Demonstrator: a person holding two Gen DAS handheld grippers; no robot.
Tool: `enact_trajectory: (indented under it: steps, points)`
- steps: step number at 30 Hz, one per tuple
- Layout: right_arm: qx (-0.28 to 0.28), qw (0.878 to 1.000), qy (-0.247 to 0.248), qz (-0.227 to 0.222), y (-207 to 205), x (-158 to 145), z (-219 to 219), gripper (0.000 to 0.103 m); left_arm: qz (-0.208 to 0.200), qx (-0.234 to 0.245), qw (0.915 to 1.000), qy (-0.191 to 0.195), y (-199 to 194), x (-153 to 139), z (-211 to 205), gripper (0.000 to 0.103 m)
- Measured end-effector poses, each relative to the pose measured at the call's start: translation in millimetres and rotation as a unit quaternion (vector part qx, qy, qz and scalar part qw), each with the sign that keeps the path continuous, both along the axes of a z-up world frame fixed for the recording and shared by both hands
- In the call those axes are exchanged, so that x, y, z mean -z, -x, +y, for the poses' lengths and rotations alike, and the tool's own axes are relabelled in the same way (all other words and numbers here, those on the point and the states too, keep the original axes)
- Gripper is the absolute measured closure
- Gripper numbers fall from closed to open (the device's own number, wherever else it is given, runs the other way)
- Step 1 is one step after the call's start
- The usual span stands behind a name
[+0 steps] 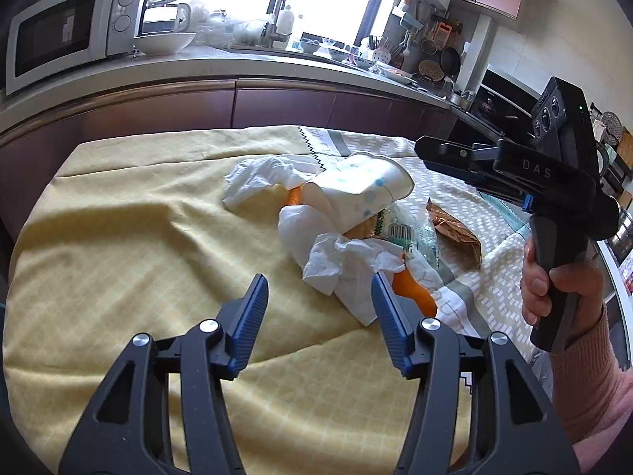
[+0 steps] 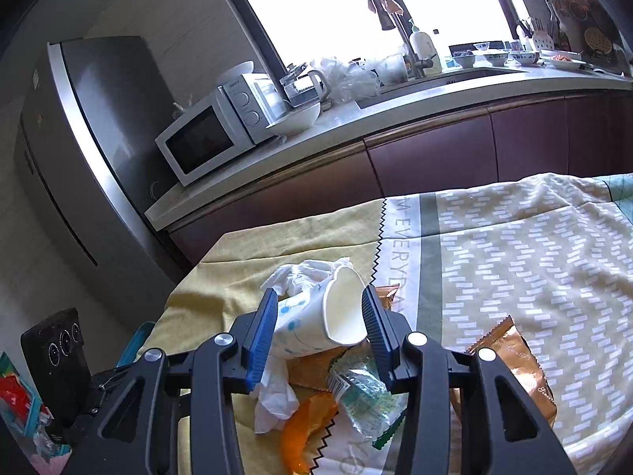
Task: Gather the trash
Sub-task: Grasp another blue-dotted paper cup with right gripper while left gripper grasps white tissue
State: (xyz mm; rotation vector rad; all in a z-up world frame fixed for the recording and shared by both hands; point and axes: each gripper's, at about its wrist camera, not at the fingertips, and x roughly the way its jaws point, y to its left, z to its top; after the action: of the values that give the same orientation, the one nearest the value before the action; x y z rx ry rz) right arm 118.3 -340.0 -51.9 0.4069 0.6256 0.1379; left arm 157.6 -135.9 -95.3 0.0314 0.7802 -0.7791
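Note:
A pile of trash lies on the cloth-covered table: a white paper cup with blue dots [image 1: 362,194] [image 2: 316,318] on its side, crumpled white tissues [image 1: 344,267] [image 2: 277,396], orange peel [image 1: 415,293] [image 2: 300,431], a clear plastic wrapper [image 1: 399,233] [image 2: 362,399] and a copper foil bag [image 1: 455,229] [image 2: 510,360]. My left gripper [image 1: 319,306] is open and empty just short of the tissues. My right gripper [image 2: 319,318] is open with its jaws on either side of the cup; it also shows in the left wrist view [image 1: 470,158].
A yellow and patterned tablecloth [image 1: 130,245] [image 2: 514,245] covers the table. Behind it runs a kitchen counter [image 1: 221,59] [image 2: 395,118] with a microwave [image 1: 59,35] [image 2: 205,134], bowls and a sink. A fridge [image 2: 79,138] stands at the left.

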Motion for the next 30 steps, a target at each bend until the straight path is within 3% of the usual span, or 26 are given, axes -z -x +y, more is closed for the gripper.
enact_trajectory:
  steps: [7, 12, 16, 20, 26, 30]
  points:
    - [-0.026, 0.999, -0.017, 0.018, -14, 18, 1, 0.061, 0.008, 0.019, 0.9994, -0.026, -10, 9, -36, 0.041]
    - [-0.046, 0.999, -0.016, 0.018, -16, 20, 8, 0.062, 0.021, 0.023, 0.9986, -0.042, -18, 16, -49, 0.042]
    - [-0.053, 0.998, -0.020, 0.016, -15, 20, 8, 0.069, 0.036, 0.026, 0.9973, -0.058, -22, 23, -56, 0.065]
    - [-0.058, 0.998, -0.023, 0.016, -12, 21, 8, 0.084, 0.039, 0.028, 0.9974, -0.055, -23, 24, -55, 0.083]
    - [-0.064, 0.998, -0.023, 0.009, -6, 19, 11, 0.094, 0.041, 0.025, 0.9980, -0.042, -20, 20, -47, 0.093]
    - [-0.066, 0.998, -0.024, -0.002, -2, 14, 14, 0.098, 0.036, 0.019, 0.9987, -0.029, -16, 12, -37, 0.094]
